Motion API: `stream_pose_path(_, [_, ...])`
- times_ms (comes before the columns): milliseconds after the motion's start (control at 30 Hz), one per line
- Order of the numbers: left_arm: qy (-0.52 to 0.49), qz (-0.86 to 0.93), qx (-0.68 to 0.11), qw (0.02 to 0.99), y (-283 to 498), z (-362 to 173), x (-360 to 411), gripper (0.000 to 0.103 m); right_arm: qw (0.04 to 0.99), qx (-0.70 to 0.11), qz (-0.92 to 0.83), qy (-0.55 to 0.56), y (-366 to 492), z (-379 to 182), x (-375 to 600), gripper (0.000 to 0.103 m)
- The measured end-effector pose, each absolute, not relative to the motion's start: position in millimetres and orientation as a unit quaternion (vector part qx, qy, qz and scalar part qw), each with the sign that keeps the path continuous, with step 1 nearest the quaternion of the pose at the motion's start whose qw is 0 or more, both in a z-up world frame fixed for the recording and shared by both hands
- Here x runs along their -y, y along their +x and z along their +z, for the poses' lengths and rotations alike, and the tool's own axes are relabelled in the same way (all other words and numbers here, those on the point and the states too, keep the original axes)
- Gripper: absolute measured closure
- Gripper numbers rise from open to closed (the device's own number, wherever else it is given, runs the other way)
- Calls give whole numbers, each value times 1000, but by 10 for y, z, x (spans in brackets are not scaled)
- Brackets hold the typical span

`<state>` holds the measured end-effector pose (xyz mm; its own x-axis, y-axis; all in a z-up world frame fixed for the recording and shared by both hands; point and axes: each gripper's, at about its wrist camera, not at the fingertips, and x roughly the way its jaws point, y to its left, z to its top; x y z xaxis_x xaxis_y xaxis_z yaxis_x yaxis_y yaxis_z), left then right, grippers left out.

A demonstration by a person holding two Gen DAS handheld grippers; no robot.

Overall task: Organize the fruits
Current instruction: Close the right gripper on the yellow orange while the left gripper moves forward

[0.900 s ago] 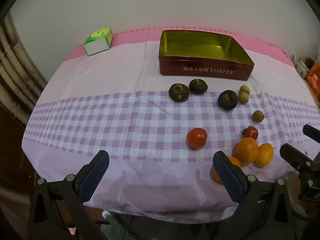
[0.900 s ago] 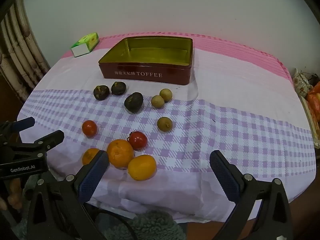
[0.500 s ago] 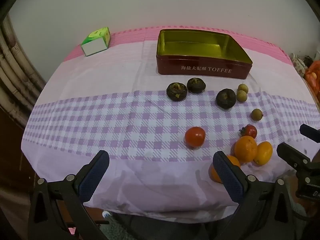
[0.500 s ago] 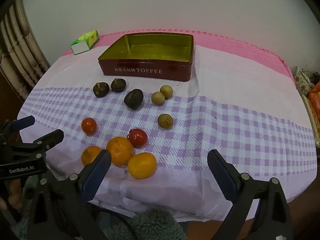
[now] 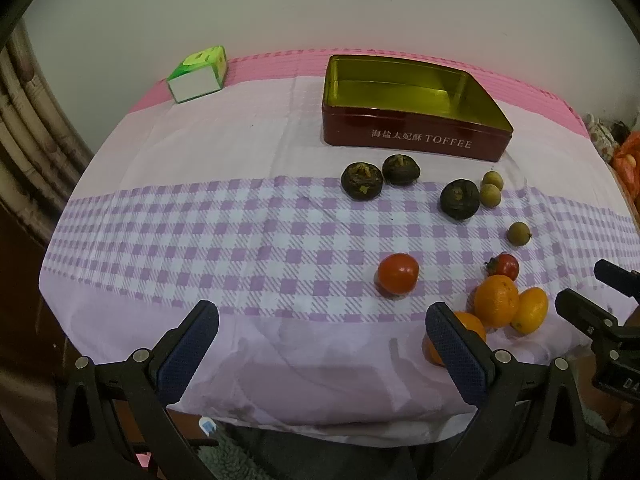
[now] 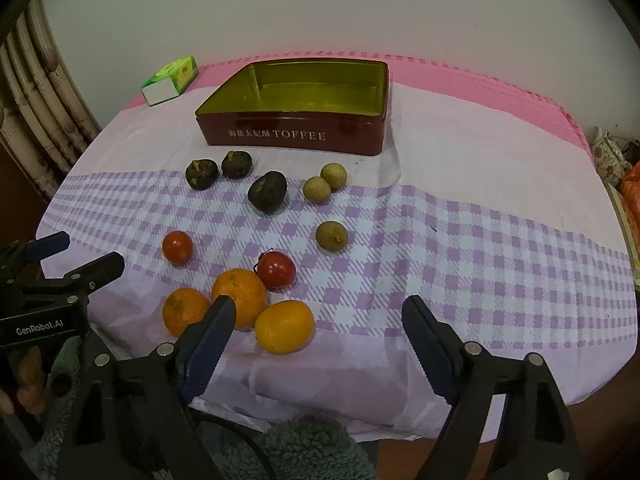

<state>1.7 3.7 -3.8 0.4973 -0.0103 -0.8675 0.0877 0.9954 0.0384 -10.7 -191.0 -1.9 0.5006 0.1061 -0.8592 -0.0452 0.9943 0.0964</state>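
Oranges (image 6: 239, 297) clustered at near table edge: three pieces, touching, cherry tomato (image 6: 276, 269) just behind. Cluster lies directly ahead of right gripper (image 6: 316, 320), offset toward its left finger; nearest orange (image 6: 285, 326) sits between finger lines, no contact. Right gripper spread, empty. Left gripper (image 5: 320, 330) spread wide, empty; oranges off to its right side. Right hand nearer: judged first pick. Toffee tin (image 6: 296, 136) empty, far side of table, beyond dark fruits (image 6: 267, 191) and longans (image 6: 317, 189).

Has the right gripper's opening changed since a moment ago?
Yes. The right gripper has narrowed: its fingers now frame less tablecloth than before, and nothing is between them.
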Motion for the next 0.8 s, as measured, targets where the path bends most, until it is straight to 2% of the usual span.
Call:
stream_pose_path(167, [37,-27,-502,864,18,-45,-38,1,862,-504,46,32,-105,-46,1904,26])
stream_pose_path(800, [33,-25,-507,861,31,-81,-54,1,854,-517,50,34,-102,-102,1890,27])
